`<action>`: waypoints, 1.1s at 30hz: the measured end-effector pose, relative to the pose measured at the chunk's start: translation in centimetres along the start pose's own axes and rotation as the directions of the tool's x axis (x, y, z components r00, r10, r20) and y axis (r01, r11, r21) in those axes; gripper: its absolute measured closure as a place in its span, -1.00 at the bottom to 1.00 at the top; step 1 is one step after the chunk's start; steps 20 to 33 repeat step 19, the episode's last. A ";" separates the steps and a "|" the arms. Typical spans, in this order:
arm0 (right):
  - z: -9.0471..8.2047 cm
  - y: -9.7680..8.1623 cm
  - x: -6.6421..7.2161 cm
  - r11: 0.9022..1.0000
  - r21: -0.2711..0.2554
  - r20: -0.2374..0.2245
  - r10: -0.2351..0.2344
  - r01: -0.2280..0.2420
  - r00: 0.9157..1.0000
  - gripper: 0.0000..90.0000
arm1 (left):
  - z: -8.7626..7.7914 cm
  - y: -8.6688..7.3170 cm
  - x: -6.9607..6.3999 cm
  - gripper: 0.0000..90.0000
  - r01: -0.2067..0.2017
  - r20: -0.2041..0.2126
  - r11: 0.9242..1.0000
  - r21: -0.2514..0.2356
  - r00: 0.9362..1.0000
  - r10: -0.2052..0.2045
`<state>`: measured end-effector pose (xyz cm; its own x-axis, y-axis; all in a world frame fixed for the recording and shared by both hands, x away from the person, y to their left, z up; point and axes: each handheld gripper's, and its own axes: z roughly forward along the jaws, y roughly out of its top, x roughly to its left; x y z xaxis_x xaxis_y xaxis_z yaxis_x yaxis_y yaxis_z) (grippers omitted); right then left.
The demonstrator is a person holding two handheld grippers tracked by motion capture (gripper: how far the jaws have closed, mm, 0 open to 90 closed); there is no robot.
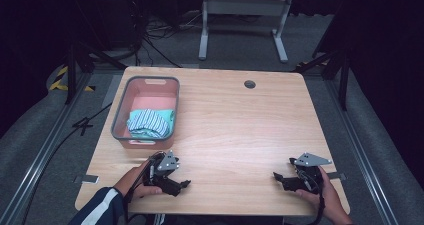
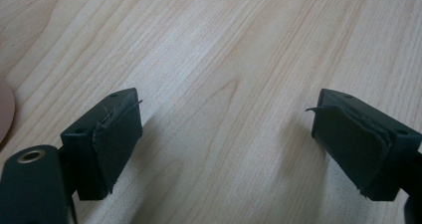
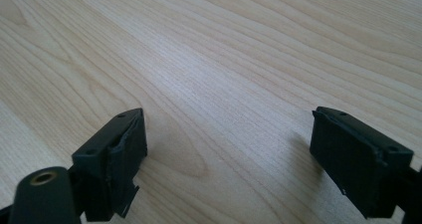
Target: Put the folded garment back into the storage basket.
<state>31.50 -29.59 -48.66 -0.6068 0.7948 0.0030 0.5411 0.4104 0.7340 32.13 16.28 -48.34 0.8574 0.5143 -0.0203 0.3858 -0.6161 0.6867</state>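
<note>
both grippers, left gripper (image 1: 186, 183) and right gripper (image 1: 275, 175), rest low on the table (image 1: 240, 130) with jaws wide and empty, probably idling; striped cloth (image 1: 148, 123) sits bundled in the pink bin (image 1: 119, 110) just ahead of the left one.

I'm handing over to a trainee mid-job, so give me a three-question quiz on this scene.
1. True or false: the left claw grips the striped cloth.
2. Where does the striped cloth lie? A) on the bare table B) in the pink basket C) between the right claw's jaws
3. Fill in: both claws rest near the table's ____ edge, jaws open.

Key: 1 false, its jaws hold nothing; 2 B; 3 near.
</note>
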 end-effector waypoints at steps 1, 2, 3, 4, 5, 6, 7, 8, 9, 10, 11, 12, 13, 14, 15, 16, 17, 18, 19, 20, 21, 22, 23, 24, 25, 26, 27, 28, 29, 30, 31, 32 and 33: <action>0.0 0.0 0.0 1.000 -0.003 -0.001 0.004 -0.004 1.000 -0.66 | 0.0 0.0 0.0 -0.72 0.001 0.000 1.000 0.001 1.000 -0.001; 0.0 0.0 0.0 1.000 0.000 -0.001 0.001 -0.001 1.000 -0.66 | 0.0 0.0 0.0 -0.73 0.001 0.000 1.000 0.001 1.000 -0.001; 0.0 0.0 0.0 1.000 0.000 0.000 -0.002 0.002 1.000 -0.66 | 0.0 0.0 0.0 -0.73 0.000 0.000 1.000 0.001 1.000 0.000; 0.0 0.0 0.0 1.000 0.000 0.000 -0.001 0.001 1.000 -0.66 | 0.0 0.0 0.0 -0.73 0.000 0.001 1.000 0.001 1.000 0.000; 0.0 0.0 0.0 1.000 0.000 0.000 -0.001 0.001 1.000 -0.66 | 0.0 0.0 0.0 -0.73 -0.001 0.002 1.000 0.002 1.000 0.001; 0.0 0.0 0.0 1.000 0.000 0.000 -0.001 0.001 1.000 -0.66 | 0.0 0.0 0.0 -0.74 -0.002 0.002 1.000 0.003 1.000 0.002; 0.0 0.0 0.0 1.000 0.000 0.000 -0.001 0.001 1.000 -0.66 | 0.0 0.0 0.0 -0.74 -0.001 0.002 1.000 0.005 1.000 0.001; 0.0 0.0 0.0 1.000 0.000 0.000 -0.001 0.001 1.000 -0.66 | 0.0 0.0 0.0 -0.74 -0.002 0.001 1.000 0.006 1.000 0.002; 0.0 0.0 0.0 1.000 0.000 0.000 -0.001 0.001 1.000 -0.66 | 0.0 0.0 0.0 -0.74 -0.003 0.002 1.000 0.006 1.000 0.003; 0.0 0.0 0.0 1.000 0.000 0.000 0.000 0.000 1.000 -0.66 | 0.0 0.1 0.0 -0.75 -0.002 0.002 1.000 0.006 1.000 0.002; 0.0 0.0 0.0 1.000 0.000 0.000 -0.001 0.001 1.000 -0.66 | 0.0 0.1 0.1 -0.75 -0.004 0.002 1.000 0.005 1.000 0.004; 0.0 0.0 0.0 1.000 0.000 0.000 -0.001 0.001 1.000 -0.66 | 0.1 0.1 0.1 -0.75 -0.006 0.006 1.000 0.006 1.000 0.006; 0.0 0.0 0.0 1.000 -0.001 0.001 -0.001 0.001 1.000 -0.66 | 0.1 0.1 0.1 -0.75 -0.006 0.006 1.000 0.005 1.000 0.006; 0.0 0.0 0.0 1.000 0.000 0.000 -0.001 0.001 1.000 -0.66 | 0.1 0.1 0.1 -0.76 -0.006 0.006 1.000 0.006 1.000 0.006; 0.0 0.0 0.0 1.000 -0.001 0.000 0.000 0.000 1.000 -0.66 | 0.1 0.1 0.1 -0.76 -0.009 0.007 1.000 0.006 1.000 0.009; 0.0 0.0 0.0 1.000 -0.001 0.000 0.000 0.000 1.000 -0.66 | 0.1 0.1 0.1 -0.76 -0.008 0.007 1.000 0.006 1.000 0.008; 0.0 0.0 0.0 1.000 -0.001 -0.001 0.000 0.000 1.000 -0.66 | 0.1 0.1 0.1 -0.76 -0.010 0.008 1.000 0.005 1.000 0.010; 0.0 0.0 0.0 1.000 0.000 0.000 0.000 0.000 1.000 -0.66 | 0.1 0.1 0.1 -0.76 -0.006 0.006 1.000 0.004 1.000 0.006; 0.0 0.0 0.0 1.000 0.000 0.000 -0.001 0.001 1.000 -0.67 | 0.1 0.1 0.1 -0.76 -0.006 0.006 1.000 0.004 1.000 0.006; 0.0 0.0 0.0 1.000 0.000 0.000 -0.001 0.001 1.000 -0.67 | 0.1 0.1 0.1 -0.76 -0.006 0.006 1.000 0.004 1.000 0.006; 0.0 0.0 0.0 1.000 0.000 0.000 -0.001 0.001 1.000 -0.67 | 0.1 0.1 0.1 -0.76 -0.006 0.006 1.000 0.004 1.000 0.006; 0.0 0.0 0.0 1.000 0.000 0.000 -0.001 0.001 1.000 -0.67 | 0.1 0.1 0.1 -0.76 -0.006 0.006 1.000 0.004 1.000 0.006; 0.0 0.0 0.0 1.000 0.000 0.000 -0.001 0.001 1.000 -0.67 | 0.1 0.1 0.1 -0.76 -0.006 0.006 1.000 0.004 1.000 0.006; 0.0 0.0 0.0 1.000 0.000 0.000 -0.001 0.001 1.000 -0.67 | 0.1 0.1 0.1 -0.76 -0.006 0.006 1.000 0.004 1.000 0.006; 0.0 0.0 0.0 1.000 0.000 0.000 -0.001 0.001 1.000 -0.67 | 0.1 0.1 0.1 -0.76 -0.006 0.006 1.000 0.004 1.000 0.006; 0.0 0.0 0.0 1.000 0.000 0.000 -0.001 0.001 1.000 -0.67 | 0.1 0.1 0.1 -0.76 -0.006 0.006 1.000 0.004 1.000 0.006; 0.0 0.0 0.0 1.000 0.000 0.000 -0.001 0.001 1.000 -0.67 | 0.1 0.1 0.1 -0.76 -0.006 0.006 1.000 0.004 1.000 0.006; 0.0 0.0 0.0 1.000 0.000 0.000 -0.001 0.001 1.000 -0.67 | 0.1 0.1 0.1 -0.76 -0.006 0.006 1.000 0.004 1.000 0.006; 0.0 0.0 0.0 1.000 0.000 0.000 -0.001 0.001 1.000 -0.67 | 0.1 0.1 0.1 -0.76 -0.006 0.006 1.000 0.004 1.000 0.006; 0.0 0.0 0.0 1.000 0.000 0.000 -0.001 0.001 1.000 -0.67 | 0.1 0.1 0.1 -0.76 -0.006 0.006 1.000 0.004 1.000 0.006; 0.0 0.0 0.0 1.000 0.000 0.000 -0.001 0.001 1.000 -0.67 | 0.1 0.1 0.1 -0.76 -0.006 0.006 1.000 0.004 1.000 0.006; 0.0 0.0 0.0 1.000 0.000 0.000 -0.001 0.001 1.000 -0.67 | 0.1 0.1 0.1 -0.76 -0.006 0.006 1.000 0.004 1.000 0.006; 0.0 0.0 0.0 1.000 0.000 0.000 -0.001 0.001 1.000 -0.67 | 0.1 0.1 0.1 -0.76 -0.006 0.006 1.000 0.004 1.000 0.006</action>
